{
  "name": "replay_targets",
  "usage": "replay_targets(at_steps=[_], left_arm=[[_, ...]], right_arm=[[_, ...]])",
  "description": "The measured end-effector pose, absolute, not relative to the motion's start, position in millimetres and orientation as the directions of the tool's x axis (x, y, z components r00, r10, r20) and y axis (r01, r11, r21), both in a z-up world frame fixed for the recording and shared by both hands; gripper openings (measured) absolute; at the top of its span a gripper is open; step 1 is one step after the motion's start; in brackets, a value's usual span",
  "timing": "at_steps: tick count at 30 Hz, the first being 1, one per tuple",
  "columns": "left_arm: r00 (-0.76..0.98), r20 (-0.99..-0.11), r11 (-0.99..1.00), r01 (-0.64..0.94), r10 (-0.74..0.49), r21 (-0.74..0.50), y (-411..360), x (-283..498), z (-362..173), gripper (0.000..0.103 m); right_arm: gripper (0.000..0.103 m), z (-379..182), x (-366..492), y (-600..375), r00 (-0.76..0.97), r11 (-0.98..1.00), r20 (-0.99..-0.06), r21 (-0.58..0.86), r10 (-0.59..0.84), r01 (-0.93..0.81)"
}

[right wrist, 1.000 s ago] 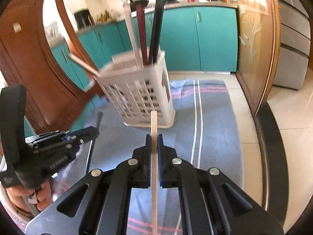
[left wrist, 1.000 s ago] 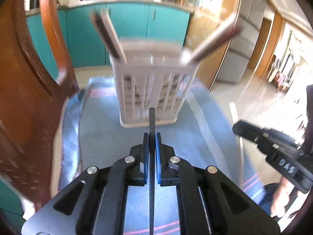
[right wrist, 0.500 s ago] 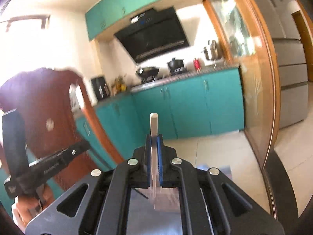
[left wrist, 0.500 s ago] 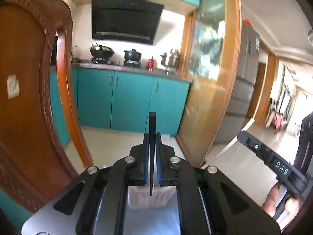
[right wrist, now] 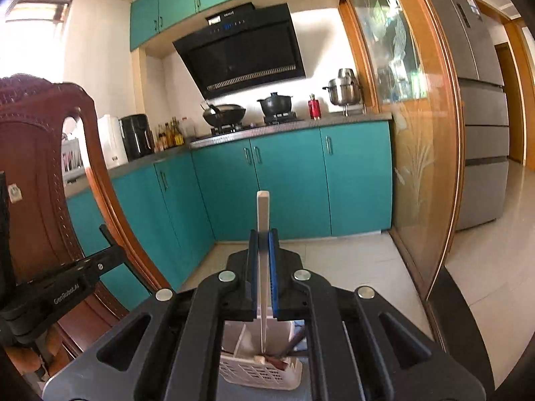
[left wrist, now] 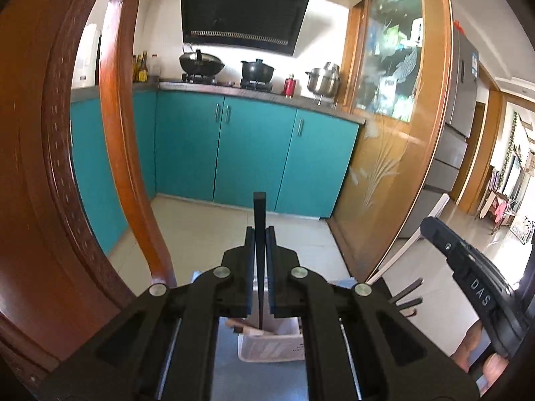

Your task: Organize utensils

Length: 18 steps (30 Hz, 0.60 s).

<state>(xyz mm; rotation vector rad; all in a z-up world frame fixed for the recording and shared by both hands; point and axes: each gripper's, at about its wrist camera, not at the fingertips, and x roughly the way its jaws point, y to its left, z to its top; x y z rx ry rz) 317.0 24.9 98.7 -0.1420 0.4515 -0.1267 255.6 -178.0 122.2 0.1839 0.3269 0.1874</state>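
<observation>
My left gripper (left wrist: 259,234) is shut on a black chopstick (left wrist: 259,207) that stands upright between the pads. Below it, between the gripper's arms, I see the white slotted utensil basket (left wrist: 271,347) with several sticks in it. My right gripper (right wrist: 263,237) is shut on a white chopstick (right wrist: 263,210), also upright, above the same basket (right wrist: 260,372). Both grippers hang well above the basket. In the left wrist view the right gripper (left wrist: 468,267) shows at the right edge with its white chopstick (left wrist: 411,244). The right wrist view has the left gripper's body (right wrist: 63,290) at the left.
The basket stands on a blue cloth (left wrist: 227,367). A carved wooden chair back (left wrist: 40,167) rises close on the left. Teal kitchen cabinets (left wrist: 250,153) lie ahead, and a wood-framed glass door (left wrist: 394,133) and a grey fridge (right wrist: 481,117) are to the right.
Both grippers have risen and tipped upward, each keeping its chopstick. The basket has dropped from the middle of each view to the bottom edge, and the kitchen now fills the frames.
</observation>
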Motion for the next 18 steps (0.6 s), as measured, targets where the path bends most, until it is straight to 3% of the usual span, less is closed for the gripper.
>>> replay_targets(at_steps=[7,12,14,18], left_arm=[[0.900,-0.414,0.987,0.084,-0.135,-0.140,21.9,307.1,97.0,0.010],[0.919,-0.374,0.990,0.090,-0.124,-0.105,19.6,275.0,103.5,0.025],[0.927,-0.357,0.991,0.088,-0.117,-0.097,21.1,259.8,105.3,0.037],[0.939,-0.330,0.994,0.078,-0.099,-0.075,21.2,221.6,104.5,0.055]], right_arm=[[0.011,115.4,249.5,-182.8,0.927,0.965,-0.316,0.228,0.201,-0.132],[0.038,125.8,223.4,-192.7,0.938,0.962,-0.287,0.243,0.197,-0.128],[0.056,129.7,207.9,-196.5,0.943,0.961,-0.266,0.244,0.198,-0.133],[0.077,130.8,156.2,-208.9,0.956,0.964,-0.219,0.220,0.197,-0.149]])
